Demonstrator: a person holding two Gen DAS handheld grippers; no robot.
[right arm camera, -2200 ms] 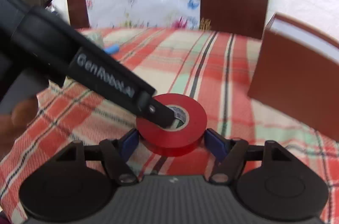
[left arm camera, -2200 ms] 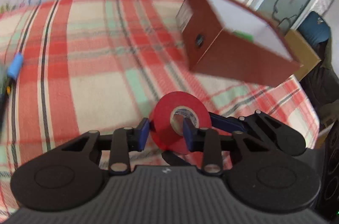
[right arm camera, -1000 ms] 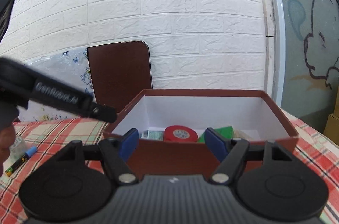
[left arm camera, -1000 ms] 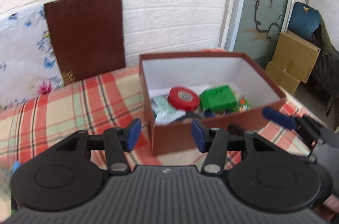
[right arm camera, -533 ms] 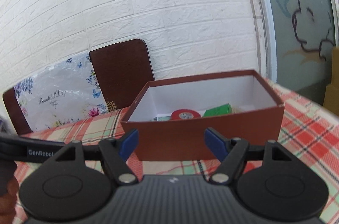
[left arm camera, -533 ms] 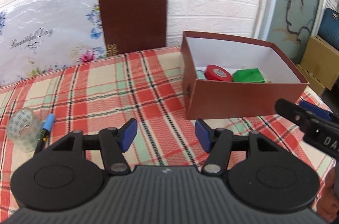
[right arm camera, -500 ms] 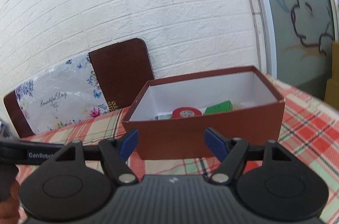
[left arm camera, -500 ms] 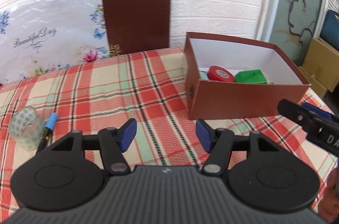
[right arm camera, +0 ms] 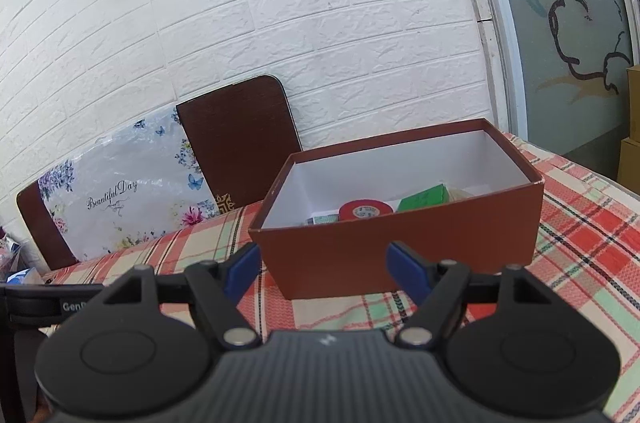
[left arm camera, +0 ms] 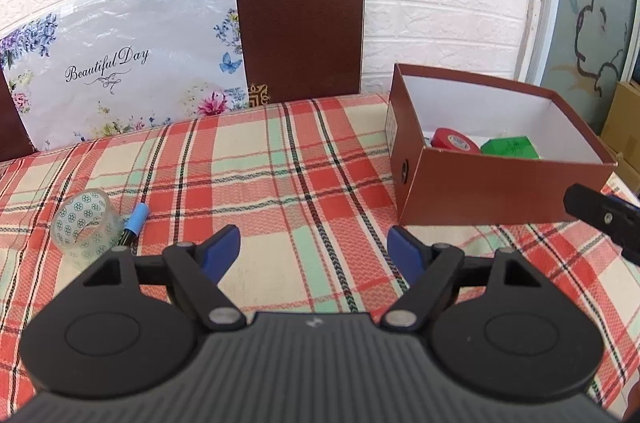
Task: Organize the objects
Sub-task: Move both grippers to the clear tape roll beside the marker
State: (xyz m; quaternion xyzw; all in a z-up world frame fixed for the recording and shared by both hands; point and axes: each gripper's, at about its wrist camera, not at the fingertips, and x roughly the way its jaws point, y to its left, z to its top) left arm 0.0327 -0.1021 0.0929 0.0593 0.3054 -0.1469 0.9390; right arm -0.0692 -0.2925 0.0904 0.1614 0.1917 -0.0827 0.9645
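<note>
A brown cardboard box stands open on the plaid tablecloth, holding a red tape roll and a green box. At the left of the cloth lie a clear patterned tape roll and a blue-capped marker. My left gripper hovers over bare cloth, its jaws opening with nothing between them. My right gripper is open and empty in front of the box's near wall; its finger shows at the right edge of the left wrist view.
A brown board and a floral "Beautiful Day" panel lean on the white brick wall behind the table. Stacked cardboard cartons stand on the floor to the right. The left gripper's arm crosses the right wrist view's left edge.
The left gripper swung left from above the box to over the bare cloth and its jaws widened; the clear tape and marker came into view. The right gripper rolled slightly, still facing the box.
</note>
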